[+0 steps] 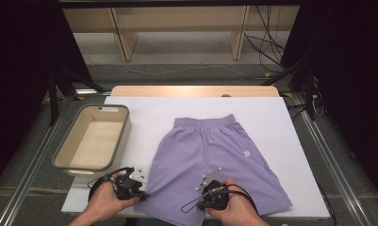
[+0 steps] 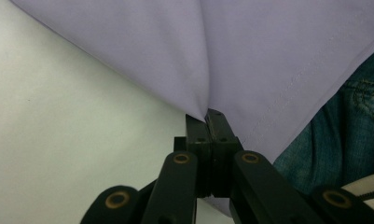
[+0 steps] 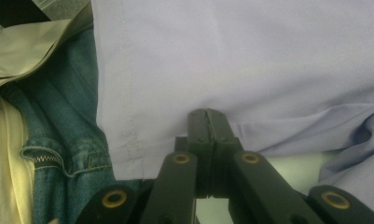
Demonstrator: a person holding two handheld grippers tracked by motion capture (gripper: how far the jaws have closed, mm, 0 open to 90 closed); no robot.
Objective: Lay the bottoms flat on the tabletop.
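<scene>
Lilac shorts (image 1: 210, 155) lie flat on the white table cover, waistband away from me and leg hems at the near edge. My left gripper (image 1: 143, 196) is at the left leg's outer hem; in the left gripper view its jaws stand together with a pinch of the lilac fabric (image 2: 250, 60) caught at their tips (image 2: 207, 115). My right gripper (image 1: 201, 204) sits on the same leg nearer the crotch. In the right gripper view its jaws are closed (image 3: 207, 114) on a fold of the shorts (image 3: 250, 56) beside the stitched hem.
A grey-rimmed beige basket (image 1: 123, 136) stands to the left of the shorts, nothing inside. The white cover (image 1: 144, 117) ends at the near table edge, where the person's blue jeans (image 3: 68, 135) show below. Wooden shelving and cables are beyond the table.
</scene>
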